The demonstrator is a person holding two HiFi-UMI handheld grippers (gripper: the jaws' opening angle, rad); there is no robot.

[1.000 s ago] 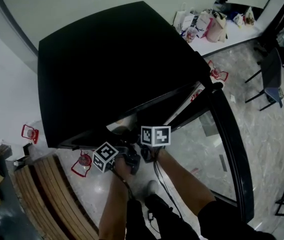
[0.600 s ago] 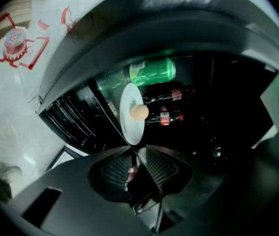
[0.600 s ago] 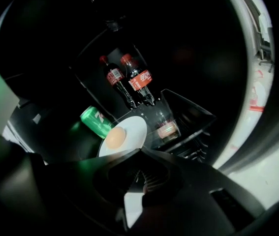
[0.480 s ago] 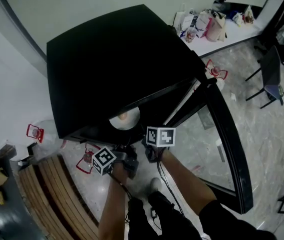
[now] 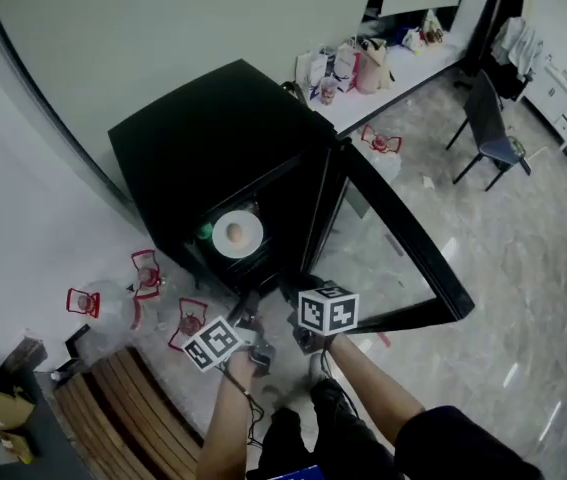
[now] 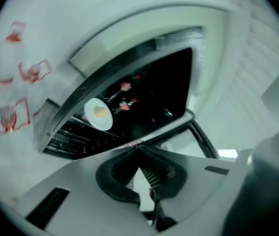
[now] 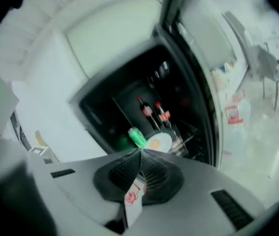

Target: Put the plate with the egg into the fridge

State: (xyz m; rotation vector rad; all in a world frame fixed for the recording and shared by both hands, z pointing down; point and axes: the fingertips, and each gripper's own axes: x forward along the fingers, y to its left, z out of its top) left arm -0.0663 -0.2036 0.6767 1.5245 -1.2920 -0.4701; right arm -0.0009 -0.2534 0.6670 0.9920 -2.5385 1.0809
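The white plate with the egg (image 5: 238, 235) rests on a shelf inside the open black fridge (image 5: 213, 138). It also shows in the left gripper view as the plate (image 6: 98, 114) on the wire shelf, and in the right gripper view as the plate (image 7: 159, 142) beside a green bottle (image 7: 137, 136). Both grippers are low in the head view, well back from the fridge opening. My left gripper (image 6: 139, 150) has its jaws closing to meet, with nothing between them. The right gripper (image 7: 140, 152) is shut and empty.
The fridge door (image 5: 395, 238) hangs open to the right. Two red-capped bottles (image 7: 154, 113) stand behind the plate. Water jugs with red labels (image 5: 113, 303) sit on the floor at left, near a wooden bench (image 5: 113, 408). A counter with bags (image 5: 353, 63) and a chair (image 5: 493, 133) are farther off.
The head view has pulled back from the fridge, which now looks smaller. The plate has come fully into sight on the shelf, and both grippers sit farther from the opening.
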